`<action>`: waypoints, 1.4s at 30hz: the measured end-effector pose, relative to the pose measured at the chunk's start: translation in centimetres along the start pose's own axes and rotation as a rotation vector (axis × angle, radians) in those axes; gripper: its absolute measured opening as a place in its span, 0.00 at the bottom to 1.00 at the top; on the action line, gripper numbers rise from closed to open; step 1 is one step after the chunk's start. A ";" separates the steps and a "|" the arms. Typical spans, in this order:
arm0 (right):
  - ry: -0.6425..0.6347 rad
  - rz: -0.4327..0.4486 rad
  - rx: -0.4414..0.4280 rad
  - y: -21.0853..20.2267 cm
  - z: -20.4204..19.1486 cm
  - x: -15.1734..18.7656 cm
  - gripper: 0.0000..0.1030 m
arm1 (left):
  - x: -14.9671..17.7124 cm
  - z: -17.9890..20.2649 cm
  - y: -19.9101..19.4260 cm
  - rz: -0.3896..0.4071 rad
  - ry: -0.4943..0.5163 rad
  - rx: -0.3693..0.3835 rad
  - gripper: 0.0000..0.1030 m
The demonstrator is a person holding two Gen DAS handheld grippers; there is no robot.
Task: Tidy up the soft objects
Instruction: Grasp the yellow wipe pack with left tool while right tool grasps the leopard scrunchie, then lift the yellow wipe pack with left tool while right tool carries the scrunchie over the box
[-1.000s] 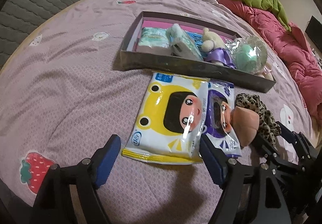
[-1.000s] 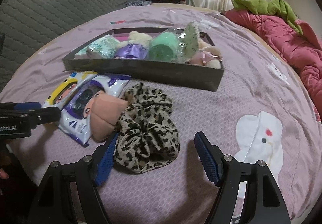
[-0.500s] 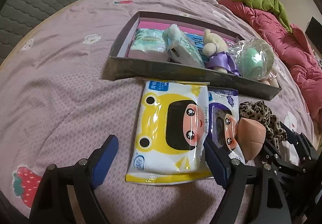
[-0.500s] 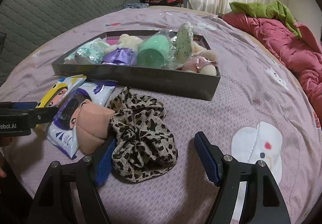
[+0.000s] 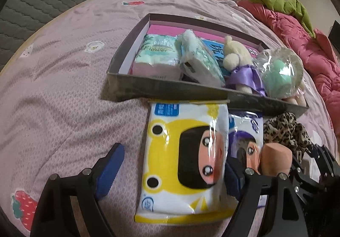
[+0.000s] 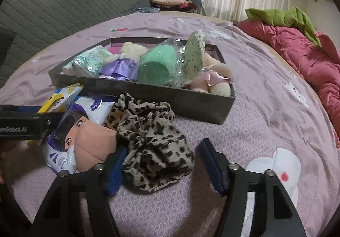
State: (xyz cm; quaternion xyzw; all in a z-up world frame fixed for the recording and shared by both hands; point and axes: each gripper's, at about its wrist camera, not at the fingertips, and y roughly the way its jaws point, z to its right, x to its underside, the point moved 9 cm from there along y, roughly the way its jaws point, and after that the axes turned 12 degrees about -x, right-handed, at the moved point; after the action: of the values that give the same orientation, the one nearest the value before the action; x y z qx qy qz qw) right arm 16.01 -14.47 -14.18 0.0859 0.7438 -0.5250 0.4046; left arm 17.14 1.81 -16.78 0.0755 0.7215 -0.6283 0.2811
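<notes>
Your landmark is the dark tray (image 5: 170,89) on the purple bedspread (image 5: 63,92). Already inside it: two tissue packs (image 5: 157,56), a cream plush toy in a purple dress (image 5: 238,60), a bagged green sponge (image 6: 158,66) and a second plush in pink (image 6: 212,83). Judged from this, roughly half the sorting is done.

Still outside, all just in front of the tray's near wall: the yellow wipes pack (image 5: 184,160), its top edge touching the wall; the purple wipes pack (image 6: 70,130) beside it; a peach sponge (image 6: 93,143) resting on the purple pack; and the leopard scrunchie (image 6: 148,141), near the tray's front right portion.

Your left gripper (image 5: 170,171) is spread wide with the yellow wipes pack between its fingers, one pad off the pack's left side, the other at its right edge; nothing is clamped. Your right gripper (image 6: 163,164) is likewise spread, straddling the leopard scrunchie, its left pad touching the fabric, the right pad apart from it. Four items thus remain to go into the tray.
</notes>
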 end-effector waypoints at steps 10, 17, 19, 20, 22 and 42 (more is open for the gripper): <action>-0.004 0.033 -0.048 -0.8 -0.4 -0.9 0.30 | 0.0 0.8 -0.5 0.028 0.010 0.046 0.58; -0.010 0.063 -0.075 -1.8 -0.8 -1.4 0.29 | -0.1 0.6 -0.8 0.021 -0.008 0.071 0.52; -0.017 0.075 -0.084 -2.1 -1.2 -1.6 0.29 | -0.1 0.5 -1.1 0.021 -0.018 0.086 0.52; -0.023 0.080 -0.085 -2.2 -1.3 -1.8 0.28 | 0.0 0.5 -1.3 0.018 -0.025 0.096 0.52; -0.032 0.095 -0.092 -2.5 -1.5 -2.0 0.28 | 0.0 0.4 -1.5 0.018 -0.026 0.094 0.52; -0.067 0.164 -0.107 -4.8 -2.4 -3.2 0.29 | -0.9 1.0 -6.5 0.119 0.037 0.064 0.52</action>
State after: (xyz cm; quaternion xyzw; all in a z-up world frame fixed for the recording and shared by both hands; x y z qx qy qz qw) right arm 14.18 -13.55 -8.25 0.1072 0.7474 -0.4521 0.4748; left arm 15.24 -0.18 -10.78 0.1387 0.7003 -0.6319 0.3018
